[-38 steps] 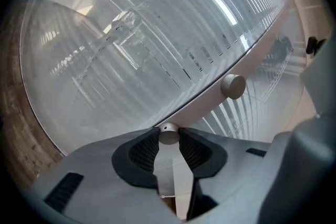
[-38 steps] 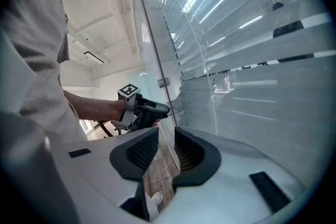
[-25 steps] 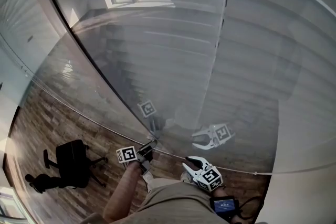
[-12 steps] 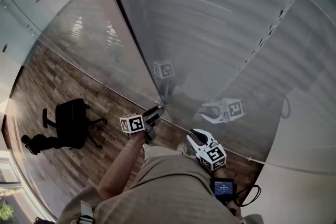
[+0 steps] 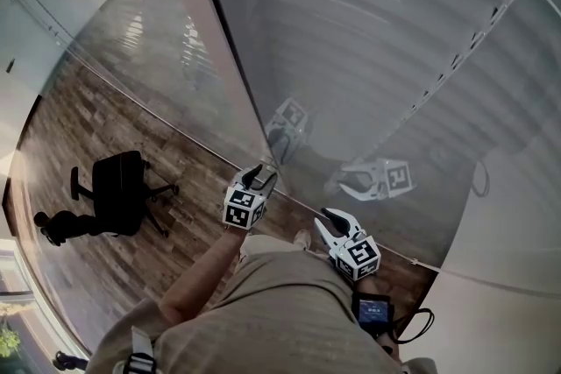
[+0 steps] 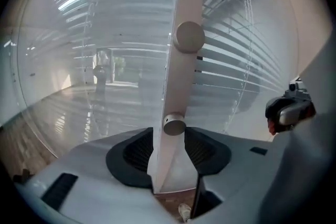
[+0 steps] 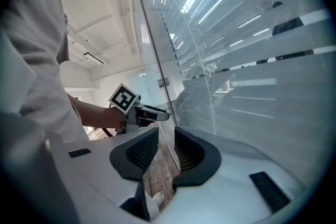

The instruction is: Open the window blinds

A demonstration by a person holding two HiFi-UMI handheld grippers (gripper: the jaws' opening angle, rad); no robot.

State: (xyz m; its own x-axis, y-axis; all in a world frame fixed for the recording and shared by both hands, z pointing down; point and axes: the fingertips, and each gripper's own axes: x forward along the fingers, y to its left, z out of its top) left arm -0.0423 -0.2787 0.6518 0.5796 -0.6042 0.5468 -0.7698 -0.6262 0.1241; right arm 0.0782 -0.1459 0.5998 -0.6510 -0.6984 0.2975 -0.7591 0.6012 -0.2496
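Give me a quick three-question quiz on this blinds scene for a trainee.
1. True or false: the right gripper is clamped on a knob.
2. What stands between the left gripper's jaws? A a cord; B a white post with a knob; C a cup.
3. Fill in: on the wooden floor stands a black office ____.
Key: 1 false, it is open and empty. 2 B; its jaws have just been opening, the knob between them, unpressed. 3 chair.

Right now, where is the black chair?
In the head view, the black chair stands on the wooden floor at the left side, left of the person's arm.
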